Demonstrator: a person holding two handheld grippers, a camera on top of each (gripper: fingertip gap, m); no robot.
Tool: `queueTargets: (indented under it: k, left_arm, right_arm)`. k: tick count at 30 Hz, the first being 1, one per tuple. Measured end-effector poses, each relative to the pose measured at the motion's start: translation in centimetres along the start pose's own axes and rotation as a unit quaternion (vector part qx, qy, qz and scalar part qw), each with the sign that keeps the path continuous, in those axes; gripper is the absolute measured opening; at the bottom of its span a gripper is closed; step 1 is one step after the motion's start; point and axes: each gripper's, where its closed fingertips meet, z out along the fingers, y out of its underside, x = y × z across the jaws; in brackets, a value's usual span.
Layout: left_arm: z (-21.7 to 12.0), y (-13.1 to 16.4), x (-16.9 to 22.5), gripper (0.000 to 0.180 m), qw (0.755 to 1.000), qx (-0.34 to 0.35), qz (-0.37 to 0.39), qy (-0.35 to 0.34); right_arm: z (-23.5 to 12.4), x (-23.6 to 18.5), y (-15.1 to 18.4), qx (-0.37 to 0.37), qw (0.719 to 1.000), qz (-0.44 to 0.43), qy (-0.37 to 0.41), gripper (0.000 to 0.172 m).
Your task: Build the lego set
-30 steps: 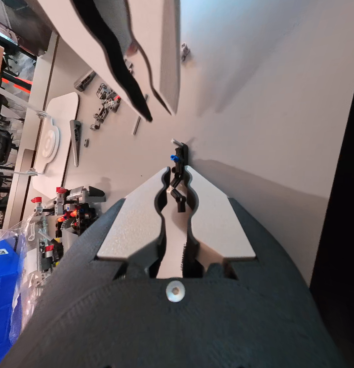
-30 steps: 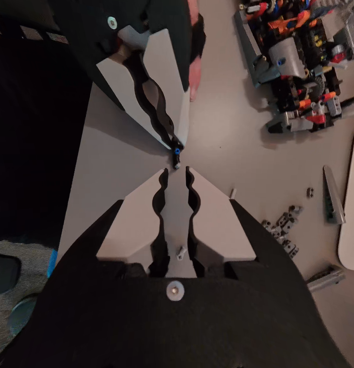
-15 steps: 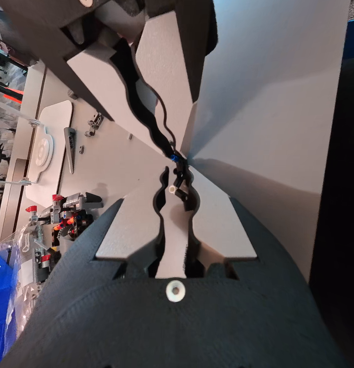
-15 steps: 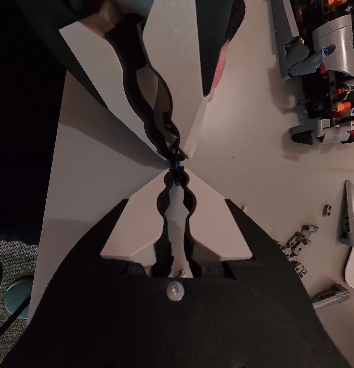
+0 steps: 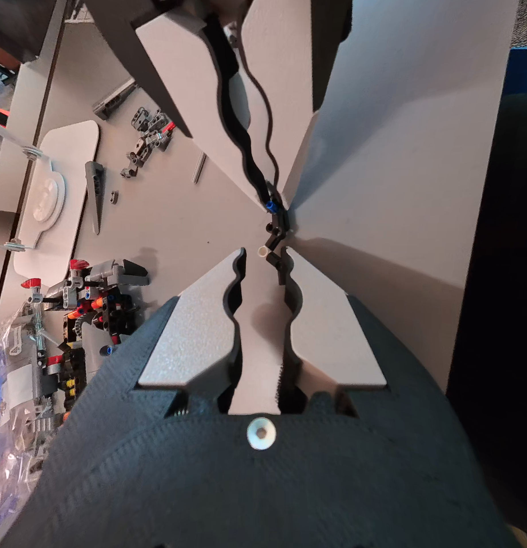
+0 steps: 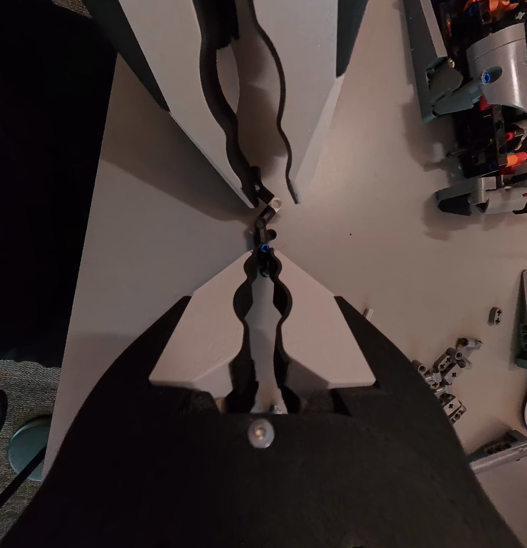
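Right tool [image 6: 262, 252] pinches the blue-tipped end of a small black chain of toy pieces [image 6: 263, 228] above the desk [image 6: 360, 237]. Left tool [image 5: 263, 252] is open wide, 1 finger [image 5: 289, 261] touching the chain's other end.

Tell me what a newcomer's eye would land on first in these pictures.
Two grippers meet tip to tip at the table's middle over a small black linked piece with a blue pin. The right gripper is shut on its blue-pin end; the left gripper stands open at the other end. A colourful brick-built model sits off to the side.
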Motion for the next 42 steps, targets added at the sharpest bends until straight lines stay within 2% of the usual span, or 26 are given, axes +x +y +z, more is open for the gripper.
queueTargets:
  k: [1, 9, 16, 25, 30, 36, 42]
  left_arm:
    - [-0.1, 0.0, 0.0, 0.023, 1.000, 0.002, -0.004, 0.000]
    - [-0.9, 0.4, 0.0, 0.027, 0.999, 0.025, -0.041, 0.010]
    - [-2.4, 0.5, -0.4, 0.026, 0.995, 0.059, -0.072, 0.026]
    - [-1.1, 0.6, 0.0, 0.022, 0.988, 0.077, -0.121, 0.059]
    - [-1.1, 0.6, -0.2, 0.022, 0.984, 0.085, -0.142, 0.068]
    - [-1.3, 1.0, -0.4, 0.026, 0.982, 0.085, -0.158, 0.060]
    - [-1.2, 0.6, 0.4, 0.027, 0.980, 0.080, -0.168, 0.076]
  right_arm:
    - [0.0, 0.0, 0.0, 0.001, 1.000, -0.002, 0.002, 0.004]
    - [0.1, -0.2, -0.3, 0.008, 0.999, -0.024, 0.034, 0.004]
    - [0.0, 0.1, -0.1, -0.010, 0.992, -0.061, 0.110, 0.004]
    - [-0.1, 0.5, 0.1, -0.022, 0.980, -0.090, 0.175, 0.004]
    - [-0.1, 0.7, 0.2, -0.029, 0.966, -0.120, 0.226, 0.004]
    - [0.0, 0.8, 0.2, -0.049, 0.936, -0.176, 0.302, 0.004]
    - [0.0, 0.7, 0.3, -0.050, 0.915, -0.203, 0.345, 0.004]
